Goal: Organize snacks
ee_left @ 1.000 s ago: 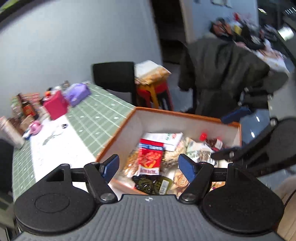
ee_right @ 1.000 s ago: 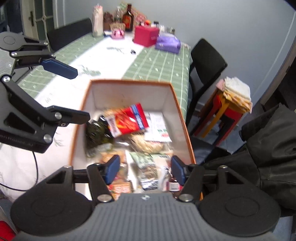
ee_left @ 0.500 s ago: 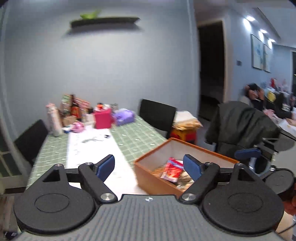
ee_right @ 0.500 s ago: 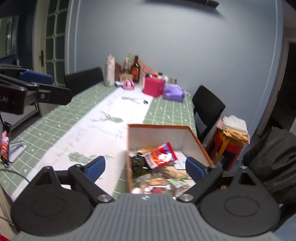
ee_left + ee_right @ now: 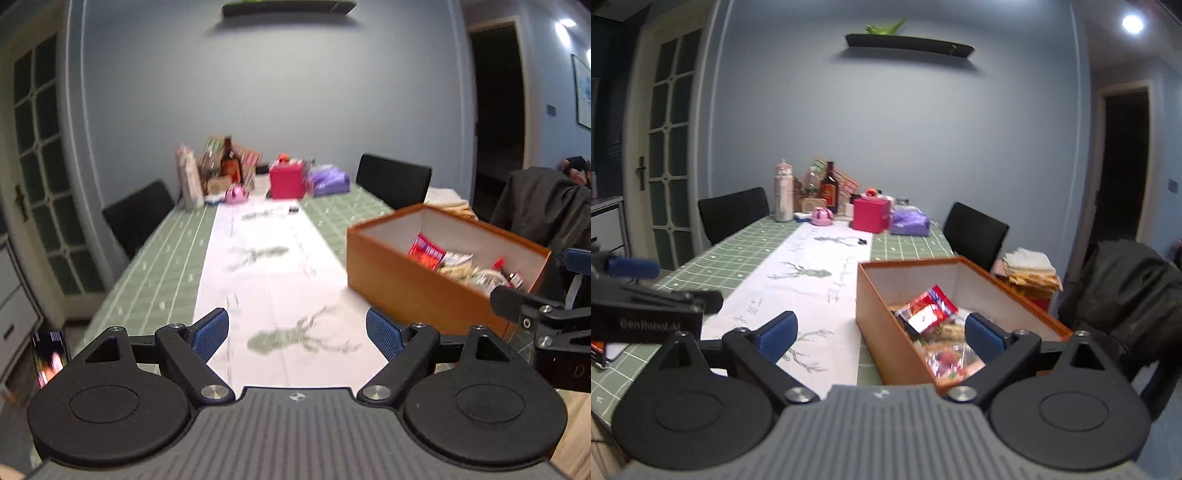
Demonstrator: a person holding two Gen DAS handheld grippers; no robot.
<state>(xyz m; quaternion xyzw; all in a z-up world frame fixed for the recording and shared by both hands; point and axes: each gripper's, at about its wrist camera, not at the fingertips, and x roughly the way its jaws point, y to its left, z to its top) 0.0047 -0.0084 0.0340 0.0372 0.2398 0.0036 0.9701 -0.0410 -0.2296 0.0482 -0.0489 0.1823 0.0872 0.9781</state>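
The left gripper [image 5: 297, 334] is held with its fingers spread wide and nothing between them. The right gripper [image 5: 882, 334] is likewise spread and empty. The snacks [image 5: 932, 308] are seen inside the orange box [image 5: 886, 328], at three o'clock on the table [image 5: 166, 258].

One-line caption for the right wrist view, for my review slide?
Open right hand-held gripper hovers before an orange box of snacks on the green table, nothing grasped.
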